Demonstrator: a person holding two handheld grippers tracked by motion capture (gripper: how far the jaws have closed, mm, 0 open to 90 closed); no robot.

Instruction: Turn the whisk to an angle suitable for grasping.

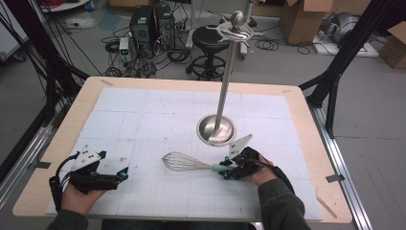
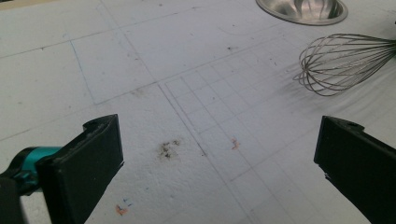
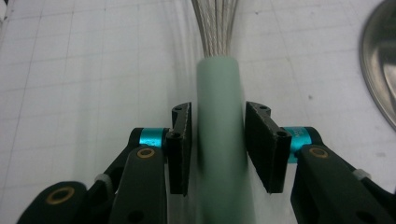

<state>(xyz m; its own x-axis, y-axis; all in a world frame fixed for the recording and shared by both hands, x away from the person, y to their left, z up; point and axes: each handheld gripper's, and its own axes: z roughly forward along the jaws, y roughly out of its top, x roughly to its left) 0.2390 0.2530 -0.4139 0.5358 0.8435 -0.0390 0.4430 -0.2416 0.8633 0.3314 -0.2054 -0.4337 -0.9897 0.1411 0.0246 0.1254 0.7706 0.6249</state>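
Note:
A wire whisk (image 1: pixel 182 162) with a pale green handle (image 3: pixel 219 154) lies on the white mat, wire head pointing left. My right gripper (image 1: pixel 225 170) sits at the handle's end. In the right gripper view the handle runs between the two pads of my right gripper (image 3: pixel 218 112), with a thin gap at each side, and it looks blurred. My left gripper (image 1: pixel 125 173) rests low at the mat's near left. Its jaws stand wide apart and nothing is between them (image 2: pixel 219 128). The whisk's wire head (image 2: pixel 341 63) lies further right of it.
A steel stand (image 1: pixel 225 81) with a round dish base (image 1: pixel 216 129) and hooks at its top stands just behind the whisk. The base's rim (image 3: pixel 380 70) is close to my right gripper. The white gridded mat (image 1: pixel 143 115) covers the wooden table.

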